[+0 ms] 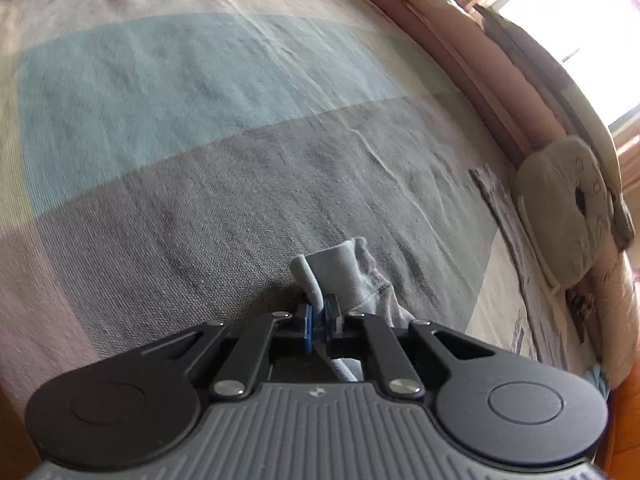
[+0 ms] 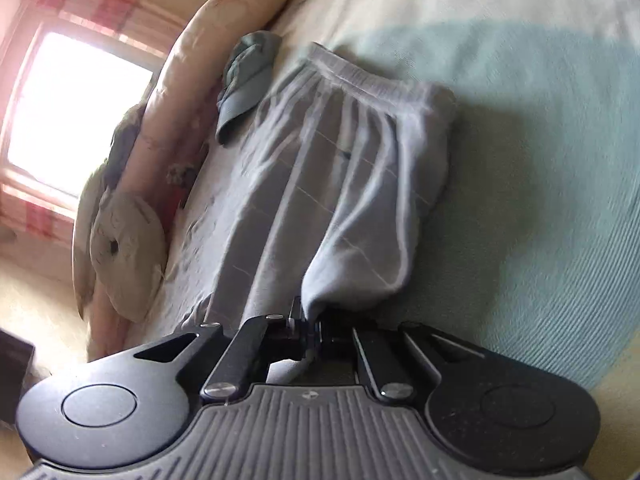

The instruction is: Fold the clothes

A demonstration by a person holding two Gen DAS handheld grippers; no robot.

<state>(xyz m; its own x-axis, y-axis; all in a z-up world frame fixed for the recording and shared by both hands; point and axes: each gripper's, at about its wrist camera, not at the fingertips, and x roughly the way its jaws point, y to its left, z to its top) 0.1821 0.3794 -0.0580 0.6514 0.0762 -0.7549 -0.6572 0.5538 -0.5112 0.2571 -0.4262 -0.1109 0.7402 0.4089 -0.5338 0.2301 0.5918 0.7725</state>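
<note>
- Left wrist view: my left tool (image 1: 319, 316) is clamped on a bunched corner of grey cloth, the blue pads pinching it tight, with a tuft of the grey shorts (image 1: 344, 270) poking up past the tips and a strip trailing back under the frame.
- Beneath that it's all bed (image 1: 168, 128), a cover in blue, grey and pale blocks, with a round cushion (image 1: 560, 212) off at the far edge.
- Right wrist view: my right tool (image 2: 313, 332) is also closed on cloth, gripping one gathered bottom corner of the same shorts.
- From that pinch they stretch away to the elastic waistband (image 2: 372, 76), which rests on the bed; the near end is lifted and drawn into long ridges.
- They look pale grey with a faint thin check, and the waistband is ruched.
- A dark green garment (image 2: 246, 76) sits crumpled just beside the waistband.
- I judge the fabric light, soft and floppy: it sags wherever it's unsupported and won't hold a crease unaided.
- Hem corners or waistband ends seem the best holds; the elastic band is thicker, so less likely to slip.
</note>
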